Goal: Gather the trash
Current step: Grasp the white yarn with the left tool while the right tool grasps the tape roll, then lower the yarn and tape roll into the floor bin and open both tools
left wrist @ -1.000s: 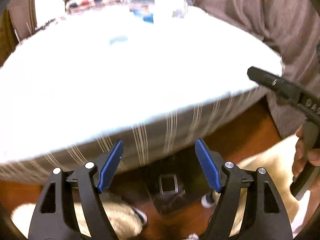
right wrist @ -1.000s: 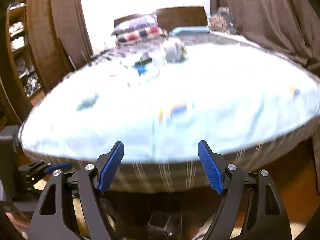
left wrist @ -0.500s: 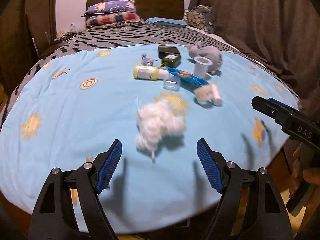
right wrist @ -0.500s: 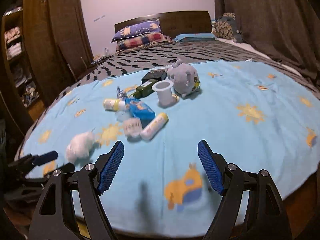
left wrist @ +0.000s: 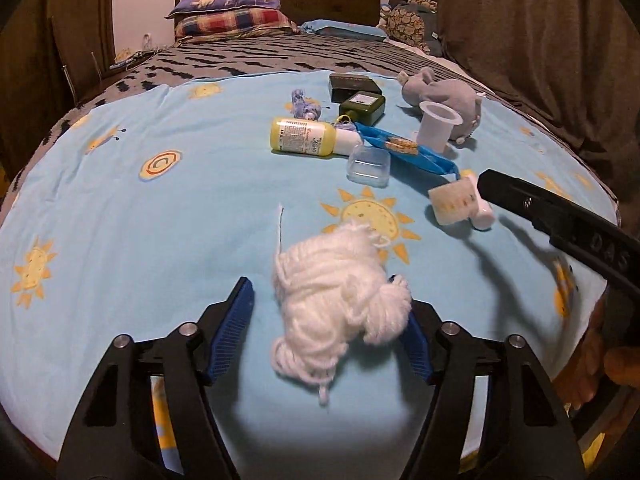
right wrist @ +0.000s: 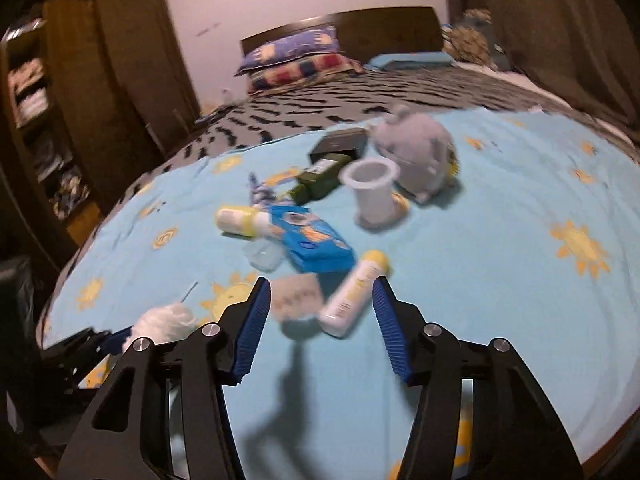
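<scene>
A tangled wad of white yarn [left wrist: 340, 292] lies on the light blue sun-print bedspread [left wrist: 160, 220]. My left gripper [left wrist: 326, 316] is open with the wad between its blue pads, not squeezed. The wad also shows in the right wrist view [right wrist: 164, 320]. My right gripper [right wrist: 320, 312] is open and empty, just above a white tube with a yellow cap [right wrist: 354, 292] and a crumpled white wrapper [right wrist: 298, 294]. Its black finger [left wrist: 552, 216] crosses the right of the left wrist view.
Farther up the bed lie a yellow bottle [left wrist: 304, 138], a clear plastic lid [left wrist: 368, 164], a blue packet [right wrist: 312, 240], a white cup [right wrist: 372, 192], a green bottle [left wrist: 362, 106], a black box [left wrist: 354, 86] and a grey plush toy [right wrist: 418, 152]. Pillows [left wrist: 228, 10] are at the headboard.
Both grippers rose from below the bed edge and moved forward over the bedspread. The white yarn went from ahead of the left pads to between them. The right gripper neared the tube.
</scene>
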The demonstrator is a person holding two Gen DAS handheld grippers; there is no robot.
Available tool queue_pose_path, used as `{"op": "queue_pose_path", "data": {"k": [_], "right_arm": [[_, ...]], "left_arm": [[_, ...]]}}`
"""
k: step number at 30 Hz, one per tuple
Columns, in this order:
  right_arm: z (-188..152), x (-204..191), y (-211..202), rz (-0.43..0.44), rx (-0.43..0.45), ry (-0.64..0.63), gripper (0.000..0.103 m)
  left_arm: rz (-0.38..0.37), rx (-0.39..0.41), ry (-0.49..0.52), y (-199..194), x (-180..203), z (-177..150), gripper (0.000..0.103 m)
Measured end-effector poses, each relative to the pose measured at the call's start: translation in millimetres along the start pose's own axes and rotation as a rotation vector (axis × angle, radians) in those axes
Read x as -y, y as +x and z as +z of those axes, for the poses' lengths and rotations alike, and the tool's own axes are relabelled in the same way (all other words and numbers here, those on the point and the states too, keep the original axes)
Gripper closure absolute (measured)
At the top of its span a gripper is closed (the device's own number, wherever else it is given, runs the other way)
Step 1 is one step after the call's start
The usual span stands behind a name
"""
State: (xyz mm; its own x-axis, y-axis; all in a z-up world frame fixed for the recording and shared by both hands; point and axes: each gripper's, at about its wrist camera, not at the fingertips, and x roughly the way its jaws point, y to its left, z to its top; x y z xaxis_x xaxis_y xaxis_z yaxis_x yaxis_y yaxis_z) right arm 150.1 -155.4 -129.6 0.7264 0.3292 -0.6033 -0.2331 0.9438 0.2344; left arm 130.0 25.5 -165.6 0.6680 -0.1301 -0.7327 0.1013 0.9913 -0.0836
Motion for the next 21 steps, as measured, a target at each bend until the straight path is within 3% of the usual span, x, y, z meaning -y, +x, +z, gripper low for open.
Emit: {"op": "queue_pose_path", "data": {"k": [4,12,21], "right_arm": [[4,-13,17,0.017,-0.043,-0.035,0.056],[7,-21,34,-0.018,-0.075,-0.074,0.068],[7,-30,-22,-0.003,-0.004,-0.100,0.069]], "left_arm": [[0.000,0.000,-0.013,3,-3,5,0.059],[-0.015,0.001,-0.011,-1,-6,5,0.064],[-0.034,0.073,0.006,-48,4,5,0.064]]}}
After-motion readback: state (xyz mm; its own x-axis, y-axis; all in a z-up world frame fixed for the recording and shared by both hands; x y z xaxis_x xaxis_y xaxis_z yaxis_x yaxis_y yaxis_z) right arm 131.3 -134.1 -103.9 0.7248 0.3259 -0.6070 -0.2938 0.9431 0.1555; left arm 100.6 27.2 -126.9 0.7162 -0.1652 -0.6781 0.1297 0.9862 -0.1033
